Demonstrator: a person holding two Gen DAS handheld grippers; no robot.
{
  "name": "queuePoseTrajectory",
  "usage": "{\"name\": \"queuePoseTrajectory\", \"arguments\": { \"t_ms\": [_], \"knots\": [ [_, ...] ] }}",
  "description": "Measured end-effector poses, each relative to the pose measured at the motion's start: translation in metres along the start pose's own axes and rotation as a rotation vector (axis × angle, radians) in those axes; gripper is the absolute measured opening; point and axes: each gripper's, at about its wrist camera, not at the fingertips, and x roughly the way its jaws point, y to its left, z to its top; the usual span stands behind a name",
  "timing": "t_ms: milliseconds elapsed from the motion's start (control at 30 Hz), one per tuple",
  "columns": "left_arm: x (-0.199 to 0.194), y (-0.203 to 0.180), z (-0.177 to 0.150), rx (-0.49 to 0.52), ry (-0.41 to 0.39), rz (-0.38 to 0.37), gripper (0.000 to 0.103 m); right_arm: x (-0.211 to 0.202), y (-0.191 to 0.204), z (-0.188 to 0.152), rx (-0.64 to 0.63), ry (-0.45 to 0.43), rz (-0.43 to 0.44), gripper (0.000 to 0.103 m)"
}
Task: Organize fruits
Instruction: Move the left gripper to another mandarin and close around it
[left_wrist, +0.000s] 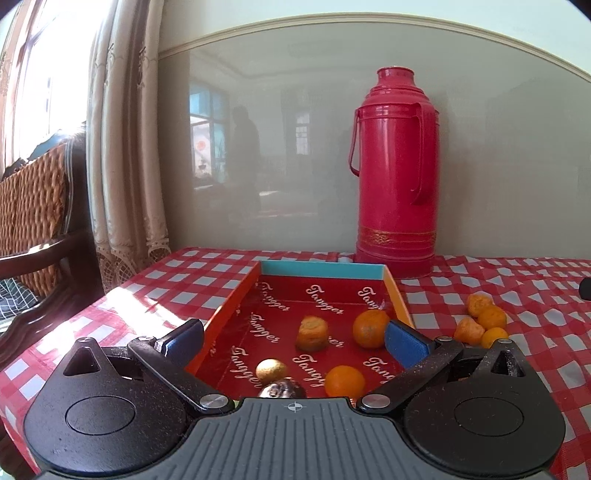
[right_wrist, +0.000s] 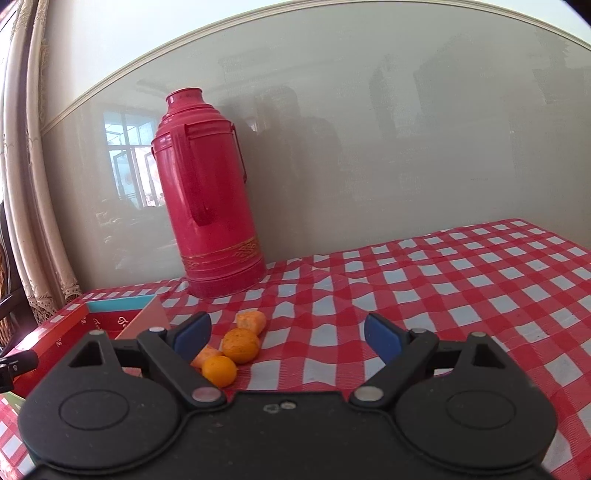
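Note:
A shallow red box (left_wrist: 400, 301) with a blue far wall lies on the checked tablecloth. Inside it sit several fruits: a shrivelled orange one (left_wrist: 312, 332), a round orange (left_wrist: 369, 328), another orange (left_wrist: 344, 382), a yellowish one (left_wrist: 271, 370) and a dark one (left_wrist: 282, 389) at the camera's edge. My left gripper (left_wrist: 293, 338) hangs open over the box with nothing between its fingers. Several small oranges (left_wrist: 482, 323) lie on the cloth right of the box. In the right wrist view the same oranges (right_wrist: 240, 345) sit just inside the left finger (right_wrist: 192, 334) of my open right gripper (right_wrist: 288, 336).
A tall red thermos (left_wrist: 397, 173) stands behind the box against the glossy wall. The box corner (right_wrist: 146, 317) shows at the left of the right wrist view. A wicker chair (left_wrist: 33, 206) and a curtain (left_wrist: 122, 147) stand beyond the table's left edge. Checked cloth (right_wrist: 461, 288) stretches right.

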Motion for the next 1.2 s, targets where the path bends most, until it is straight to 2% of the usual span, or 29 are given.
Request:
{"name": "queuePoseTrajectory", "arguments": {
  "t_ms": [233, 433, 767, 800, 867, 900, 967, 1200],
  "knots": [
    [0.006, -0.045, 0.004, 0.042, -0.008, -0.084, 0.103, -0.005, -0.021, 0.002, 0.01, -0.008, -0.046, 0.084],
    [0.012, -0.087, 0.004, 0.074, 0.006, -0.144, 0.103, -0.006, -0.04, 0.001, -0.014, 0.008, -0.124, 0.084],
    [0.03, -0.155, -0.003, 0.121, 0.068, -0.217, 0.102, -0.017, -0.083, -0.002, -0.001, 0.028, -0.199, 0.084],
    [0.033, -0.159, -0.004, 0.125, 0.084, -0.221, 0.1, -0.016, -0.087, -0.002, 0.005, 0.03, -0.209, 0.084],
    [0.041, -0.167, -0.005, 0.126, 0.128, -0.242, 0.063, -0.017, -0.096, -0.003, 0.017, 0.034, -0.226, 0.084],
    [0.045, -0.169, -0.006, 0.12, 0.152, -0.252, 0.058, -0.017, -0.1, -0.003, 0.025, 0.035, -0.233, 0.084],
    [0.053, -0.173, -0.007, 0.115, 0.182, -0.257, 0.052, -0.018, -0.106, -0.004, 0.031, 0.038, -0.244, 0.084],
    [0.074, -0.181, -0.007, 0.111, 0.234, -0.257, 0.052, -0.018, -0.118, -0.004, 0.038, 0.041, -0.26, 0.084]
  ]
}}
